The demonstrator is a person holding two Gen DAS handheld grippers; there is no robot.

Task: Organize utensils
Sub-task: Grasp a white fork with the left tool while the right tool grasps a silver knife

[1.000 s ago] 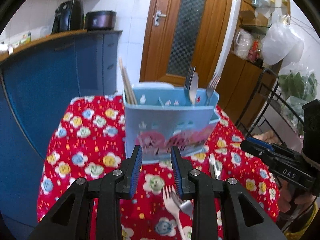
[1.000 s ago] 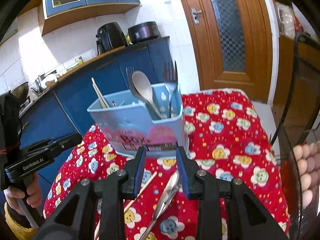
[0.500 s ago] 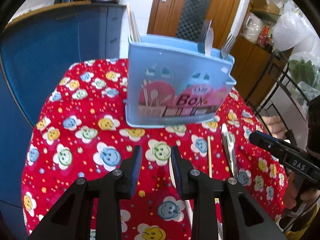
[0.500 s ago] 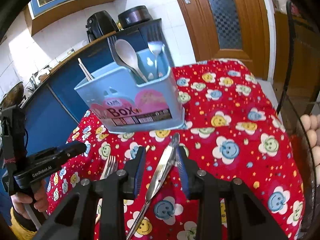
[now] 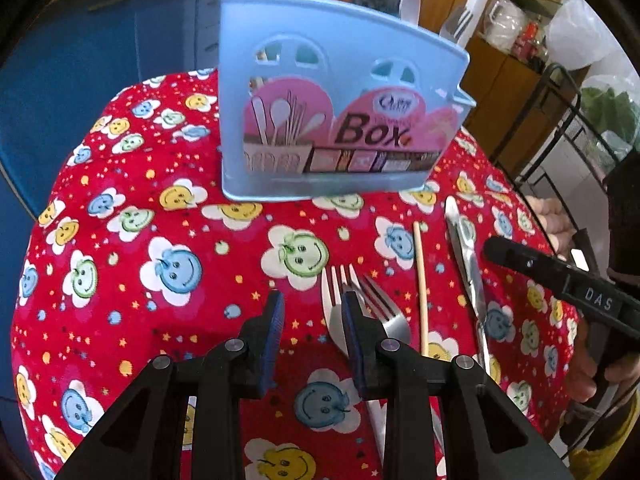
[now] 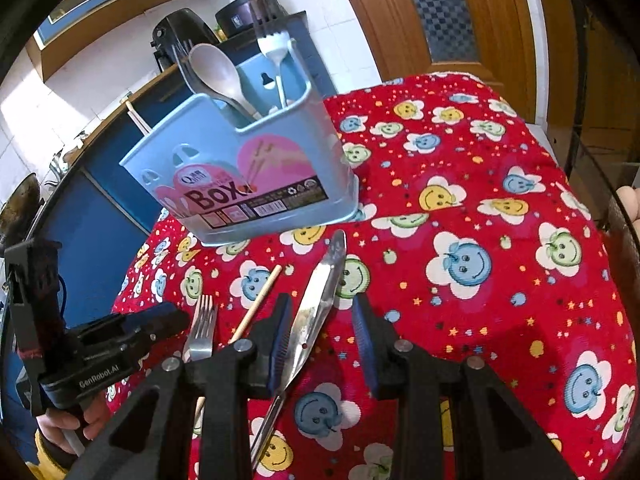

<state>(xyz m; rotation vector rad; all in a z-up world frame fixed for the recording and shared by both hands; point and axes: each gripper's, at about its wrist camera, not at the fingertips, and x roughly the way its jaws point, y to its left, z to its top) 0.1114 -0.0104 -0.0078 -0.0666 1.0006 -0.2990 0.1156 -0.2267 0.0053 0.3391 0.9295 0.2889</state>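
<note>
**Mia:** What can you see from the left wrist?

**Ben:** The blue box [image 5: 340, 120] stands on the red cloth [image 5: 120, 240]. In front of the box lie two forks [image 5: 360, 300], side by side and maybe one on top of the other. Just right of them is a chopstick [image 5: 420, 280], then a knife [image 5: 466, 256].

**Mia:** What is the left gripper [image 5: 312, 312] doing?

**Ben:** Its jaws are apart, with nothing between them. Its right finger is in front of the forks. I cannot tell if it touches them.

**Mia:** And from the right wrist?

**Ben:** The box [image 6: 248, 176] has a spoon [image 6: 214, 72] and a white fork [image 6: 274, 52] standing in it. The knife [image 6: 320, 296] lies in front of the box and points at it. The right gripper [image 6: 320, 336] has its jaws apart, one on each side of the knife, not squeezing it yet. The chopstick [image 6: 260, 300] and a fork [image 6: 202, 332] lie to the left of the knife.

**Mia:** How would the knife feel?

**Ben:** I think hard, shiny and slippery. It lies flat on the soft cloth, so it may be tricky to lift. I would grab it near the middle so it does not tip.

**Mia:** And the forks?

**Ben:** Light and stiff, I guess. Hold one by its thin neck. The chopstick could roll away.
</note>
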